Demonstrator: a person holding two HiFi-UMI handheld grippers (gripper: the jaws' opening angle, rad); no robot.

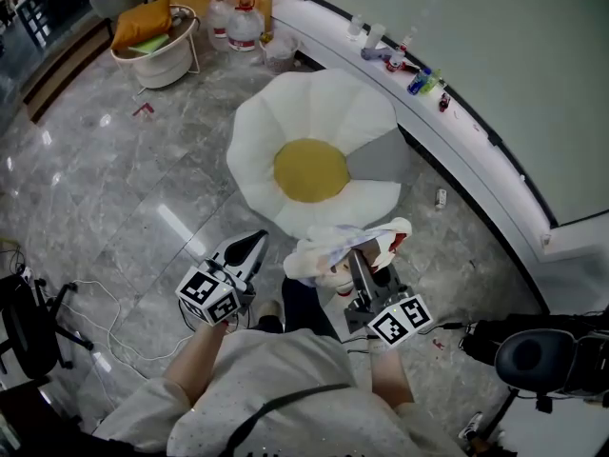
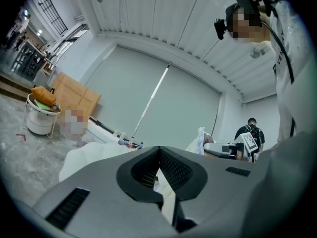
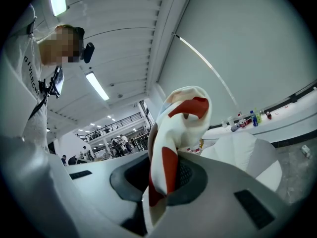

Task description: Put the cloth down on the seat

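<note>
The seat (image 1: 333, 122) is a flower-shaped white cushion chair with a yellow centre (image 1: 310, 169), on the floor ahead of me. My right gripper (image 1: 363, 255) is shut on a white and red cloth (image 1: 338, 248) that hangs bunched just over the seat's near edge. In the right gripper view the cloth (image 3: 176, 133) rises between the jaws, with the seat (image 3: 242, 150) behind it. My left gripper (image 1: 249, 248) hovers left of the cloth, near the seat's front edge, jaws shut and empty. The left gripper view shows its pads (image 2: 171, 170) meeting, with the seat (image 2: 91, 155) beyond.
A white curved ledge (image 1: 457, 141) with small bottles (image 1: 423, 82) runs along the right behind the seat. A white basket (image 1: 162, 50) with orange cloth and two water jugs (image 1: 244, 25) stand at the back. Cables (image 1: 105, 312) and a black stand lie on the marble floor at left.
</note>
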